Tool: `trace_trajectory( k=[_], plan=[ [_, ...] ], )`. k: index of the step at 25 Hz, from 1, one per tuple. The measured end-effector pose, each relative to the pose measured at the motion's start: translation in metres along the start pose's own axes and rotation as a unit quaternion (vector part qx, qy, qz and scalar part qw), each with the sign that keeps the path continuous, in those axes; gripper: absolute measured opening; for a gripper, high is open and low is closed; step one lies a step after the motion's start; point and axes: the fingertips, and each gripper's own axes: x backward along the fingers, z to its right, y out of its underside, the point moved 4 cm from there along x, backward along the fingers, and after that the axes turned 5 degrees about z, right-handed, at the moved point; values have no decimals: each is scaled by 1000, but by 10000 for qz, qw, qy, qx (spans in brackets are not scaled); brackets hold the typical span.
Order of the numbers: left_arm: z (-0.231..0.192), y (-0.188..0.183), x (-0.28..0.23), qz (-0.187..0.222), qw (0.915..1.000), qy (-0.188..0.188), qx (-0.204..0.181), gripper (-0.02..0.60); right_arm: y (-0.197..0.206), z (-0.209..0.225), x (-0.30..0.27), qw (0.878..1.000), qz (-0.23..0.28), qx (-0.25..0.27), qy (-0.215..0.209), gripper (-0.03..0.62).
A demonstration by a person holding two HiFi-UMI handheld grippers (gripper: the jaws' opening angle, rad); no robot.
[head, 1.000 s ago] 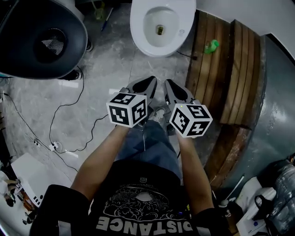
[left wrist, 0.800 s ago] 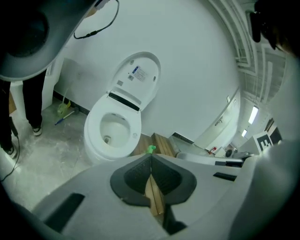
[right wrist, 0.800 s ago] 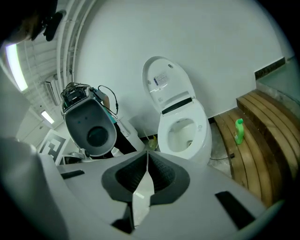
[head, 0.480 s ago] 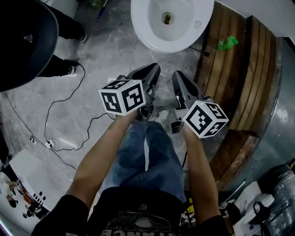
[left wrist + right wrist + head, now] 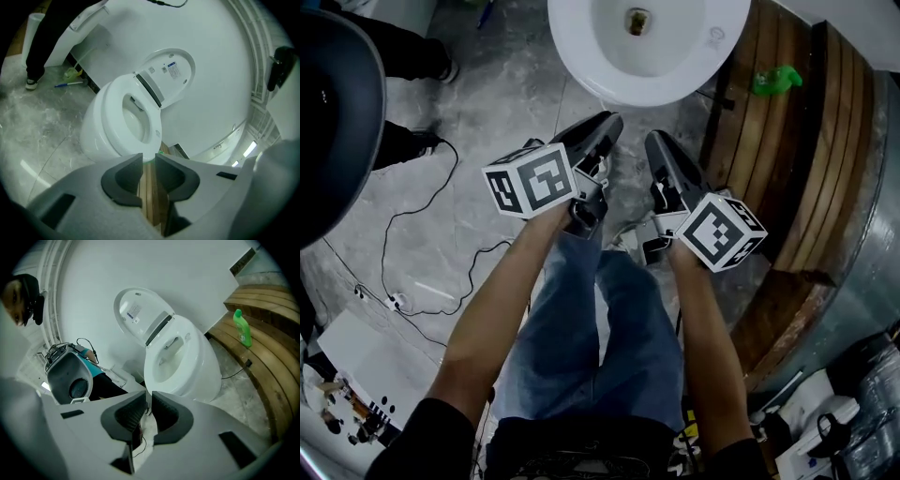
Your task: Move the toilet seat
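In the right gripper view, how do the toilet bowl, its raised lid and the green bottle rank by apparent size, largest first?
1. The toilet bowl, the largest.
2. The raised lid, clearly smaller.
3. The green bottle, by far the smallest.

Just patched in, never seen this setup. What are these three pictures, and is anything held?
No robot arm here: a person holds a two-jaw gripper in each hand; the marker cubes belong to them. The head view looks down from the person's head at the left gripper, the right gripper and the toilet ahead. The other two pictures come from cameras riding on each gripper, looking along its jaws. The lid stands up; the seat is down. A green bottle sits on the wooden steps; cables trail over the floor. Nothing is held: the left jaws are opening on empty air, the right are shut.
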Motion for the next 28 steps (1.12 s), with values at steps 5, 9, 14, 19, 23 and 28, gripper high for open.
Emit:
trace_trajectory(
  k=[5,9,14,19,23,28],
  plan=[
    [-24,-5,-17,108,9989,244,396,121,7,21,-23,9996,1,-260,-114,112],
    [-37,-7,-24,167,9973,385,609,184,11,36,-35,9989,42,-462,-89,133],
    [-51,-10,-32,255,9950,452,856,219,11,44,-53,9962,195,-741,-420,216],
    [-59,-8,-38,230,9935,418,1037,225,10,57,-65,9928,315,-1089,-377,225],
    [-66,-8,-39,295,9892,394,1382,225,12,64,-70,9905,305,-1311,-281,225],
    [-67,-14,-46,344,9870,437,1509,225,15,77,-73,9795,433,-1969,-21,225]
  ],
)
